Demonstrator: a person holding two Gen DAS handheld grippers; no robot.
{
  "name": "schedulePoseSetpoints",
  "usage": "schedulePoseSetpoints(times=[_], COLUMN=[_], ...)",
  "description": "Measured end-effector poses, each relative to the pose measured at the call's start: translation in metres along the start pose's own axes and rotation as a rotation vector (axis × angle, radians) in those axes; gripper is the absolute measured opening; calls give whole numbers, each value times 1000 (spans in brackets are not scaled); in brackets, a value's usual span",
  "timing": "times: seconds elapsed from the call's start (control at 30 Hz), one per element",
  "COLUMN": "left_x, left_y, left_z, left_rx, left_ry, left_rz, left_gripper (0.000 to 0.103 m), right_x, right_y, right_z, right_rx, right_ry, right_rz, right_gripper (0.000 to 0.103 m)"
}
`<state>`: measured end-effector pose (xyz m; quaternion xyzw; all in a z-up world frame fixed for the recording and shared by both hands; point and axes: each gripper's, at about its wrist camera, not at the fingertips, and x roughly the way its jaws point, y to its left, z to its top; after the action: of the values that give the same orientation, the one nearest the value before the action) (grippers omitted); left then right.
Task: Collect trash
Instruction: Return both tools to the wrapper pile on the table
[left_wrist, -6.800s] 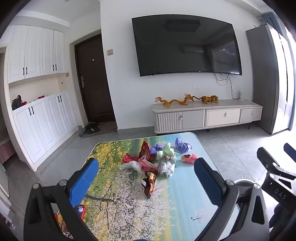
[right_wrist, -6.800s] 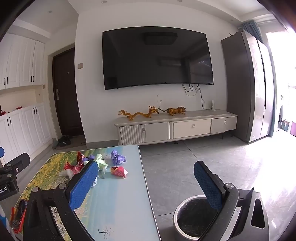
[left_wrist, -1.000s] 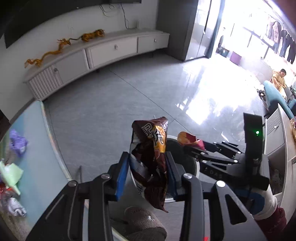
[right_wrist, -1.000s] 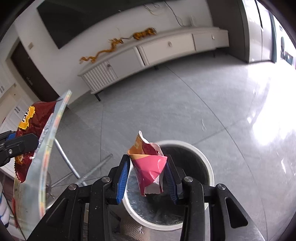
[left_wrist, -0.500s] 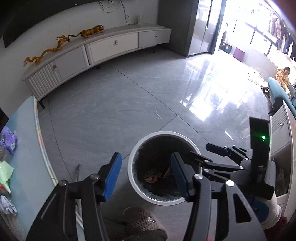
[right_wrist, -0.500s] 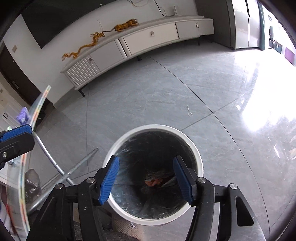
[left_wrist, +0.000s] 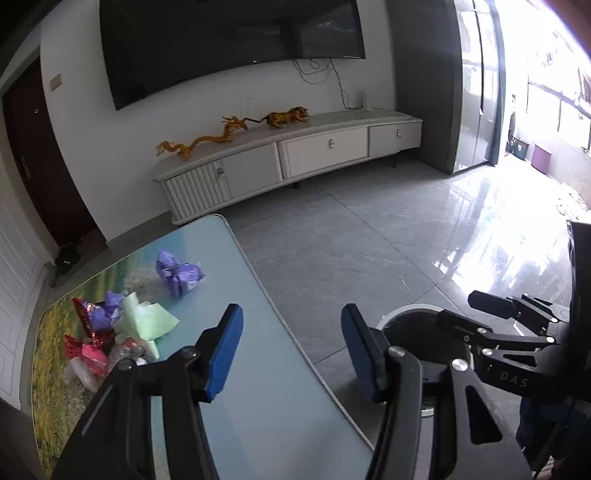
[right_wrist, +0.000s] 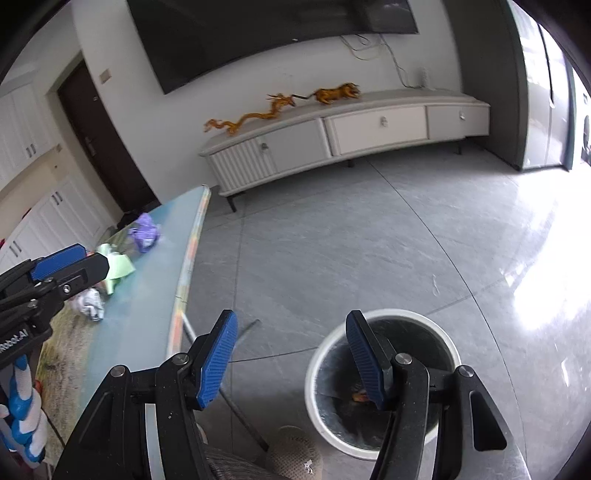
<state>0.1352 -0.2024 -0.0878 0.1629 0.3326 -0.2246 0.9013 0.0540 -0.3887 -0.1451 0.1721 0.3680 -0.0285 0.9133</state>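
Over the counter, left wrist view: L gripper has blue fingers spread apart, nothing between them. Trash pile sits on the counter toward its far left part, w/ red, pink, clear and light-green wrappers bunched together. Purple wrapper lies alone, just beyond the pile and nearer the counter's right edge. Bin stands on the floor just off the counter's right edge, mostly hidden behind the gripper frames. R gripper shows at right, over the bin; fingers seen edge-on here. TV cabinet stands against the wall beyond the counter's far end, w/ orange dragon figures on top.

Right wrist view: R gripper fingers parted, empty. White-rimmed bin is on the floor right of the counter, below the right finger; dark liner inside, an orange scrap visible at the bottom. L gripper shows at left edge above the counter, near the green wrapper. Purple wrapper lies further along the counter. Foot of person just beside the bin.
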Motion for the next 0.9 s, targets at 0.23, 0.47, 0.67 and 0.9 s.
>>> schedulePoseSetpoints(times=[0.23,0.47,0.67,0.9], left_x=[-32,-61,-76,-79], left_y=[56,109,148,181], left_z=[-14,-35,-50,-63], left_rx=[-75,-162,-231,-282], left_ry=[-71,-109,-121,-118], left_rz=[118,203,248,281], left_gripper=[54,60,60,60], right_x=[-4,3,12,24], right_y=[58,116,158,195], right_z=[14,22,28,34], right_rx=[-83,-169,-229,-282], right_ry=[-22,-22,-14,-2], right_rz=[58,108,144,177], right_gripper=[59,59,59,59])
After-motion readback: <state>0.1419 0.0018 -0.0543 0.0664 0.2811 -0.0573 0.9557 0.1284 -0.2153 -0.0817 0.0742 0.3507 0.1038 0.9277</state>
